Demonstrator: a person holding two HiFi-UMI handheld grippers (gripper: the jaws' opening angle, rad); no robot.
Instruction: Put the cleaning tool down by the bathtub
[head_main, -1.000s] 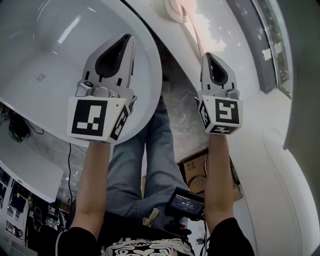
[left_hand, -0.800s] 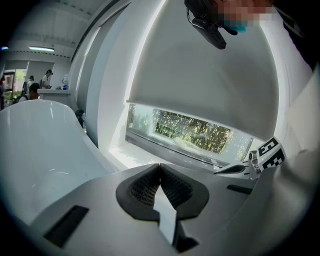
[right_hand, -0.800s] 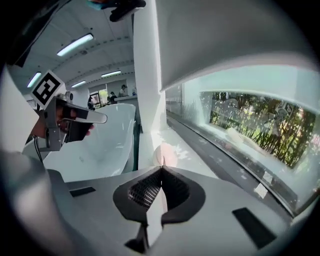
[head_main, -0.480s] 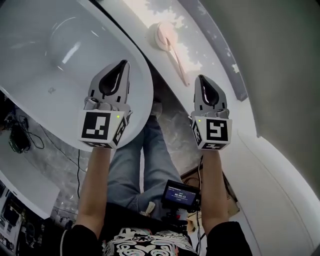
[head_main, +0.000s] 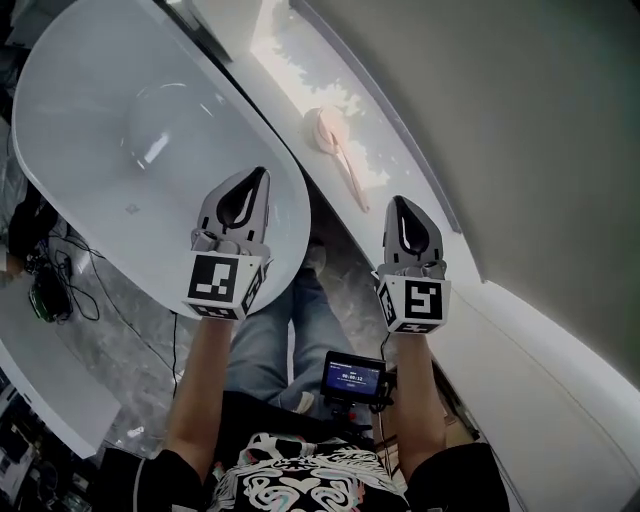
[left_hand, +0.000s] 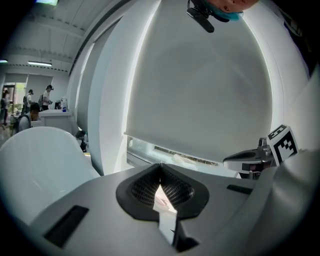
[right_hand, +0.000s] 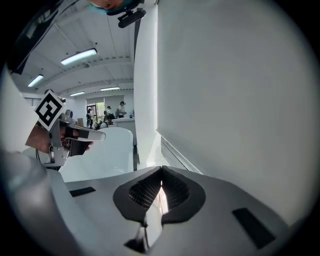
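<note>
Pink brush (head_main: 335, 150) lies on the white ledge (head_main: 290, 70) just beside the bathtub (head_main: 100, 110). A second ago it was cut off at the edge of the head view, and now it shows whole. The left gripper (head_main: 256, 175) and right gripper (head_main: 398, 202) have their jaws closed on nothing, so the placing looks finished.

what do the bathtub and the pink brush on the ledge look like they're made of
The bathtub looks like glossy white acrylic or enamel: bright light streaks reflect off its smooth curved wall. The pink brush is probably plastic, going by its even pale pink colour and slim, moulded-looking handle. Its head is too small to tell bristle from sponge.
</note>
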